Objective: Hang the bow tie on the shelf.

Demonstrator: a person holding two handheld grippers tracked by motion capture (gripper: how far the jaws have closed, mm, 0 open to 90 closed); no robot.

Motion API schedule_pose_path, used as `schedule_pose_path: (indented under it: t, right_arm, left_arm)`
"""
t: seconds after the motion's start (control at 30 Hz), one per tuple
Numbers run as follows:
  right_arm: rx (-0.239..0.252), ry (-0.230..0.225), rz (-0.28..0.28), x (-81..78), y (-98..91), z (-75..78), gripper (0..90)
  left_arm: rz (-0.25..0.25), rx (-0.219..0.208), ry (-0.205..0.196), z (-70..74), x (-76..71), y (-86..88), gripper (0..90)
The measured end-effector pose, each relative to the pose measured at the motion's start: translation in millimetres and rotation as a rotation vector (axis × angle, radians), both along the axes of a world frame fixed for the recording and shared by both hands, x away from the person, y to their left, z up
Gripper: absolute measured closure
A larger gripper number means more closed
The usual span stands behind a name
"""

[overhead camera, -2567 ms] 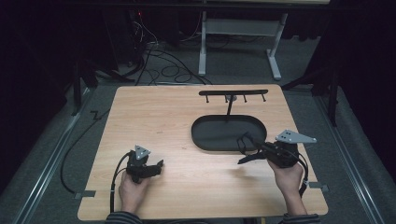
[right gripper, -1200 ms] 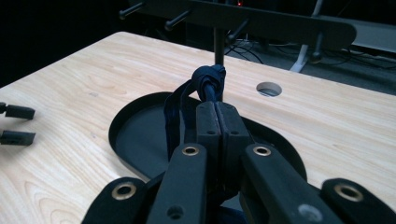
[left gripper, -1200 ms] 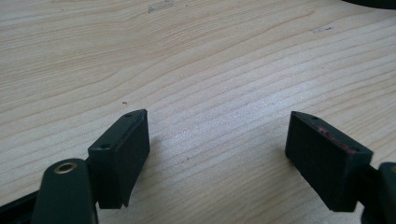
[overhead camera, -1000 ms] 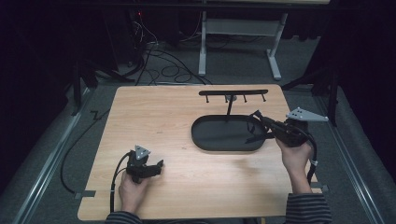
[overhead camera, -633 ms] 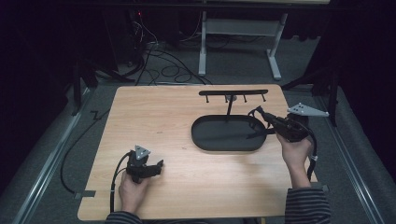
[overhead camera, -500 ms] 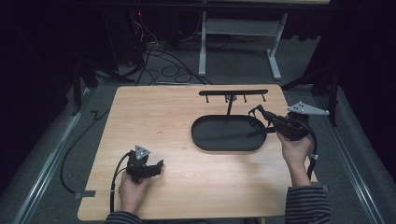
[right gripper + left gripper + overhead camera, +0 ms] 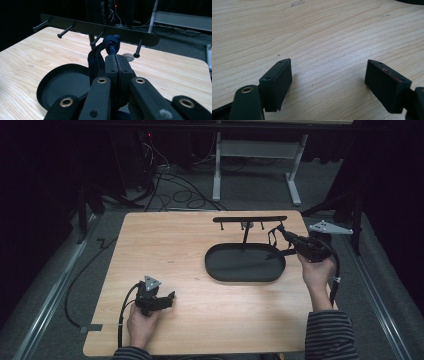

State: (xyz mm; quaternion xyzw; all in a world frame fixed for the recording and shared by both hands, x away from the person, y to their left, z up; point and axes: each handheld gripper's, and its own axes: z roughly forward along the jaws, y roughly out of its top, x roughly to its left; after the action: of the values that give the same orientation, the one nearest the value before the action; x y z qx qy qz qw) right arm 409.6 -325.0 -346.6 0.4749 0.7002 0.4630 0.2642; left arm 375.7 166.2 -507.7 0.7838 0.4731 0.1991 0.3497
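My right gripper (image 7: 280,231) (image 7: 115,59) is shut on a dark blue knotted cloth loop (image 7: 111,43) (image 7: 272,238), which hangs from its jaws. It is held above the table at the right end of a black peg rack (image 7: 250,219) (image 7: 100,29), just in front of the pegs. The rack's bar carries several pegs and stands on a post rising from a black oval tray (image 7: 218,270) (image 7: 50,82). My left gripper (image 7: 169,298) (image 7: 328,80) rests low over the bare wood near the table's front left, open, with nothing between its jaws.
The wooden table (image 7: 165,245) ends close to the right of my right hand. Cables (image 7: 165,180) and a white table frame (image 7: 260,150) lie on the floor beyond the far edge. A cable (image 7: 125,305) trails from the left gripper.
My right gripper has carried the blue loop from the tray's front right rim up and away to the right end of the peg rack. The left gripper has not moved.
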Motion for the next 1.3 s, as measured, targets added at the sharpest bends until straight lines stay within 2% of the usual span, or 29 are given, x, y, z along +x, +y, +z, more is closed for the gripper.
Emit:
schedule_pose_path:
  t: [0.57,0.97,1.3]
  right_arm:
    - [0.004,0.007,-0.064,18.9,-10.2,-0.5,90.0]
    - [0.0,0.043,-0.112,35.2,-14.3,-9.0,90.0]
    - [-0.002,0.073,-0.139,40.8,-17.0,-15.3,90.0]
  left_arm:
    - [0.0,0.0,0.0,0.0,0.0,0.0,22.2]
    - [0.0,0.0,0.0,0.0,0.0,0.0,22.2]
    - [0.0,0.0,0.0,0.0,0.0,0.0,22.2]
